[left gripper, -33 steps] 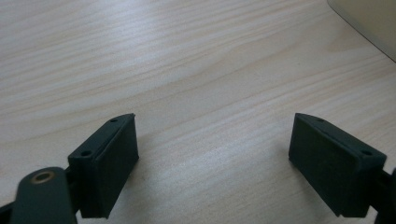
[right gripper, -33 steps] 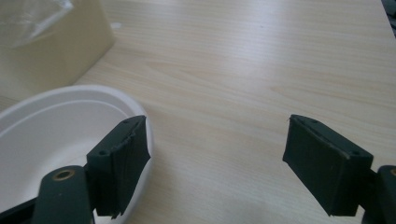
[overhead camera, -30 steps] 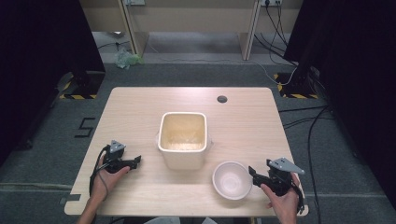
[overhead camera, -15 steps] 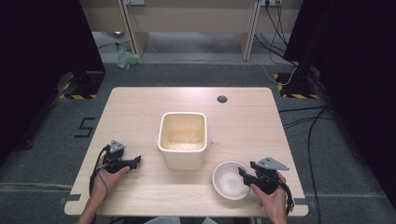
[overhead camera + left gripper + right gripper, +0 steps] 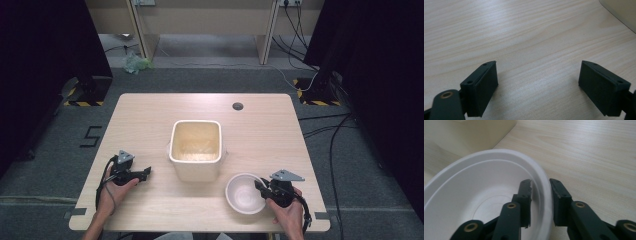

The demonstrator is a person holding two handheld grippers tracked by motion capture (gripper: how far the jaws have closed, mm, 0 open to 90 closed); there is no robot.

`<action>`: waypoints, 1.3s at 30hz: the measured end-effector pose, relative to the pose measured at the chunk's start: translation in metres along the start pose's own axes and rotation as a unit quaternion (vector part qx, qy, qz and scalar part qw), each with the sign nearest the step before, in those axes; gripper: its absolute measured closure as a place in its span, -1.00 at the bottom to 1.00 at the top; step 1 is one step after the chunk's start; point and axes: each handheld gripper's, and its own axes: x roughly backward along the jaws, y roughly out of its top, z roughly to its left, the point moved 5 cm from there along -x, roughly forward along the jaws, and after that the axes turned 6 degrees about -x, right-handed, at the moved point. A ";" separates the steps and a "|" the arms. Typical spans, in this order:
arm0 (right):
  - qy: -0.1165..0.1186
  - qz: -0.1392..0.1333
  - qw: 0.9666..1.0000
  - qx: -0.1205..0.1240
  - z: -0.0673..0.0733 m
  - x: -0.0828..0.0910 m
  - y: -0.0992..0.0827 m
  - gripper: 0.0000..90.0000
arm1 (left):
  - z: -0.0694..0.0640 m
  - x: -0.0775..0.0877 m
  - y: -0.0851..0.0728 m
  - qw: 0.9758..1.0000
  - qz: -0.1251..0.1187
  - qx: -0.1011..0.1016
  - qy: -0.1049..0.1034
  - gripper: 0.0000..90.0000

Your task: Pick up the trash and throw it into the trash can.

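Note:
A white bowl (image 5: pixel 244 194) sits on the wooden table (image 5: pixel 145 120) near its front right. My right gripper (image 5: pixel 259 185) grips its right rim. In the right gripper view one jaw of that gripper (image 5: pixel 541 188) lies inside the bowl (image 5: pixel 479 192) and the other outside, pressed on the rim. A cream square tub (image 5: pixel 196 146) stands at the table's centre. My left gripper (image 5: pixel 147 171) rests on the table left of the tub, and in its own view this gripper (image 5: pixel 537 82) is wide open over bare wood, with the tub's corner (image 5: pixel 621 12) at top right.
A small dark round hole (image 5: pixel 238 106) marks the table's far side. The tub's wall (image 5: pixel 471 132) rises just behind the bowl. Cables and dark stands (image 5: pixel 320 85) lie on the grey floor beyond the table.
My right gripper has moved left from beside the bowl onto its rim, and its jaws have shut on it. The left gripper and the tub have stayed put.

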 end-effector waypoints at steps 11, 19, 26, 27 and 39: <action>0.031 -0.031 0.999 0.005 0.009 0.010 0.009 0.80 | 0.000 0.000 0.000 1.000 -0.001 0.000 0.000 -0.67; 0.038 -0.062 0.997 0.034 0.018 0.032 0.027 0.85 | 0.000 0.000 0.000 1.000 -0.001 0.000 0.000 -0.67; 0.034 -0.080 0.995 0.039 0.017 0.042 0.043 0.85 | 0.000 0.000 0.000 1.000 -0.002 0.001 0.000 -0.67; 0.034 -0.084 0.995 0.039 0.016 0.044 0.046 0.85 | 0.000 0.000 0.000 1.000 -0.002 0.001 0.000 -0.67; 0.035 -0.112 0.992 0.048 0.015 0.060 0.075 0.84 | 0.000 0.000 0.000 1.000 -0.002 0.001 0.001 -0.67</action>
